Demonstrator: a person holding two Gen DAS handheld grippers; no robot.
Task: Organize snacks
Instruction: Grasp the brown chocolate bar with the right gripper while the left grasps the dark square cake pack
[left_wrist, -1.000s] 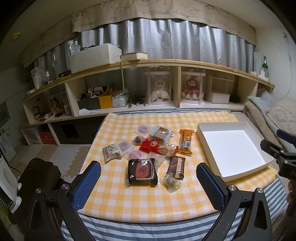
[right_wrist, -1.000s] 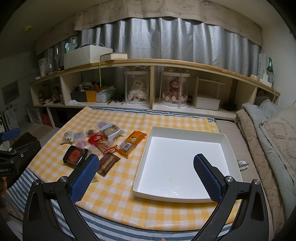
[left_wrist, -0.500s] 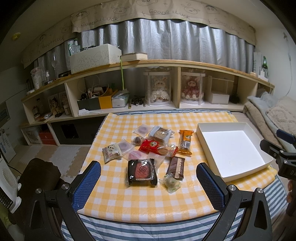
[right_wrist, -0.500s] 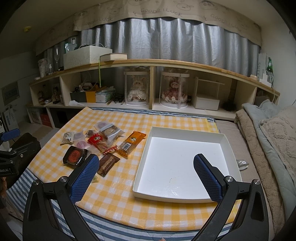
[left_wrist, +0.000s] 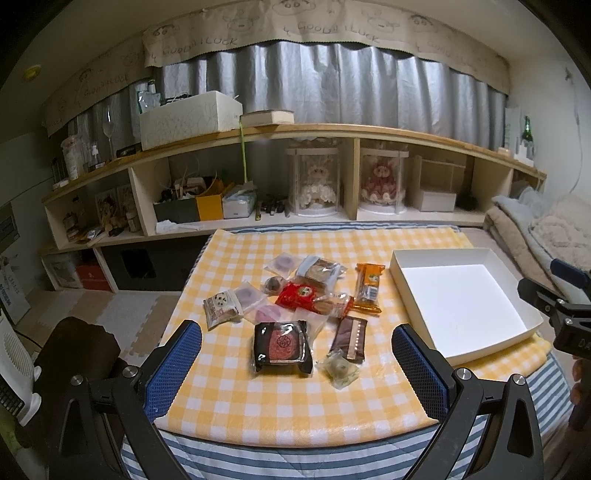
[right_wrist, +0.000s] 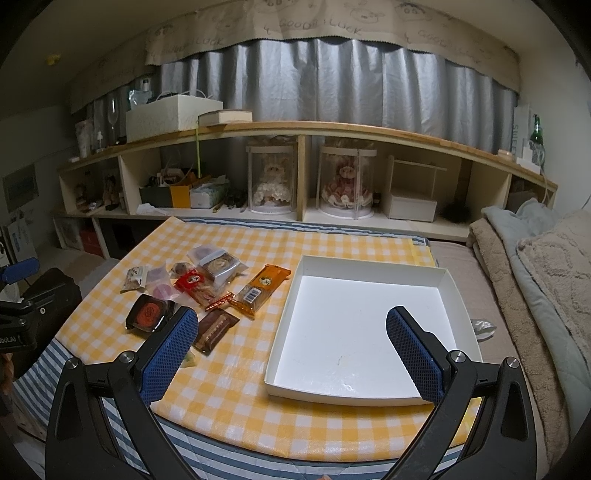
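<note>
Several wrapped snacks lie in a loose pile on the yellow checked tablecloth. Nearest me are a black pack with a red disc, a brown bar and a small clear-wrapped sweet. Behind them lie a red pack and an orange bar. An empty white shallow box stands to the pile's right. My left gripper hovers open before the pile, holding nothing. My right gripper hovers open over the box's near edge, likewise holding nothing.
A long wooden shelf with boxes, a book and two cased dolls runs behind the table. Folded blankets lie to the right. A dark bag and a white fan stand on the floor at left.
</note>
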